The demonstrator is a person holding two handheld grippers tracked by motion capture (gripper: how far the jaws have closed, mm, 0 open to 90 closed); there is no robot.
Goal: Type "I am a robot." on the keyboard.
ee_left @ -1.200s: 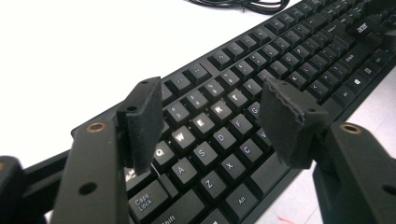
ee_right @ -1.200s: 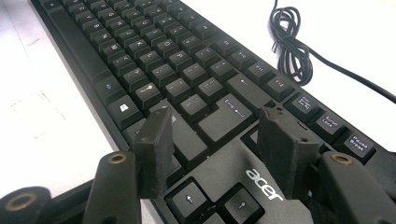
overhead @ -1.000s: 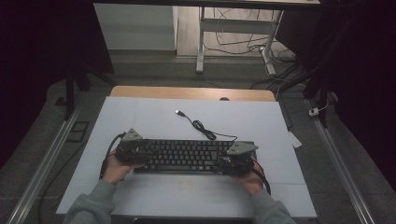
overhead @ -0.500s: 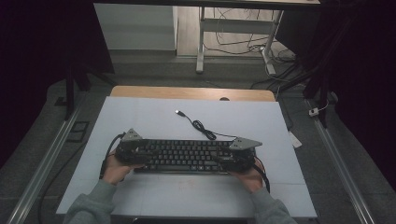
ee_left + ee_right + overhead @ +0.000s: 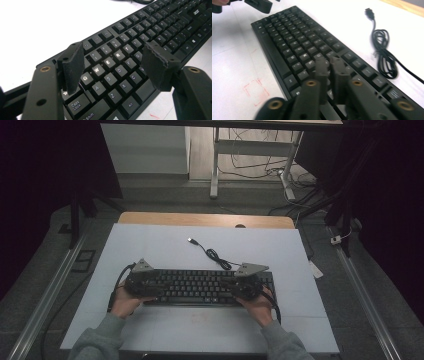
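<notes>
Keyboard point(image 5: 140, 50) cut off, key legends blurred

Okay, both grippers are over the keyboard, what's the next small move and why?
Probably lower the right gripper to tap a key. Its jaws have just closed with nothing between them, making one narrow tip poised over the right half of the keyboard. The left gripper hangs open above the Q-W-E-R keys, so it looks less ready to press.
</notes>
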